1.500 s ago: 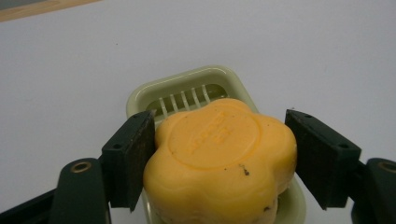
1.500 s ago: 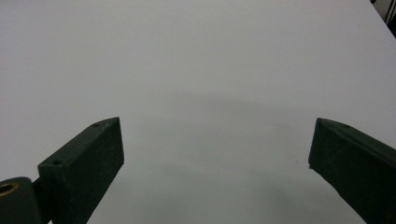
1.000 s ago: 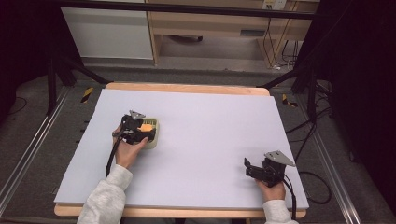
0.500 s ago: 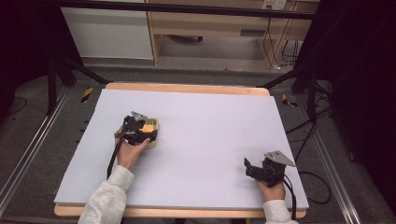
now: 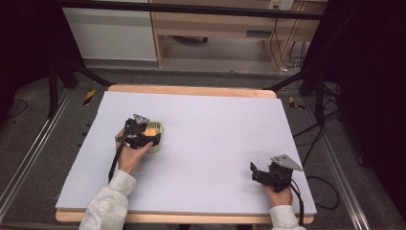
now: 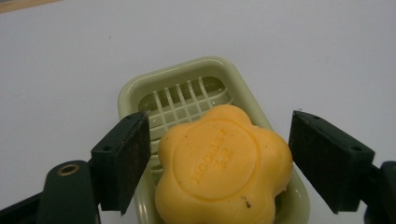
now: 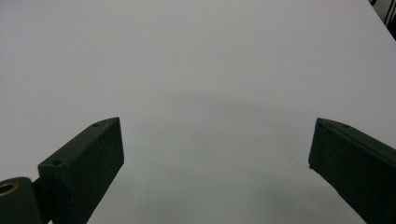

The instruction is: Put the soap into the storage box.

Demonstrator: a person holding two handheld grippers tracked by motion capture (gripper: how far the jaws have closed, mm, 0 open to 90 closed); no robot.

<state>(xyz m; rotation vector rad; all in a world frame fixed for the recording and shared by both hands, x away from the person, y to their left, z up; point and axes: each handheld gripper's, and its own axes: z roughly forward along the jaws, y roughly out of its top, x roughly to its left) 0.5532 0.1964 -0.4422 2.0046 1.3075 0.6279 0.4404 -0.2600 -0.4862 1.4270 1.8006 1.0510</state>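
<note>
- Table: a wooden top is carrying a pale grey mat that is covering nearly all of it, leaving wood showing along the far and near edges.
- Dish: a pale green soap dish with a slotted grid floor is lying on the mat toward the left edge, about midway between the far and near edges.
- Soap: an orange, flower-shaped bar with raised lettering on its top face is resting in the dish, taking up the end nearer the gripper and leaving the grid bare at the far end.
- Left gripper: it is hanging over the dish with its jaws standing wide, one on either side of the soap; a gap is showing between each pad and the bar.
- Left hand: it is gripping the left gripper from the near side, a light grey sleeve trailing to the near edge.
- Right gripper: it is sitting near the near right corner, well apart from the dish, jaws spread wide over bare mat with nothing between them.
</note>
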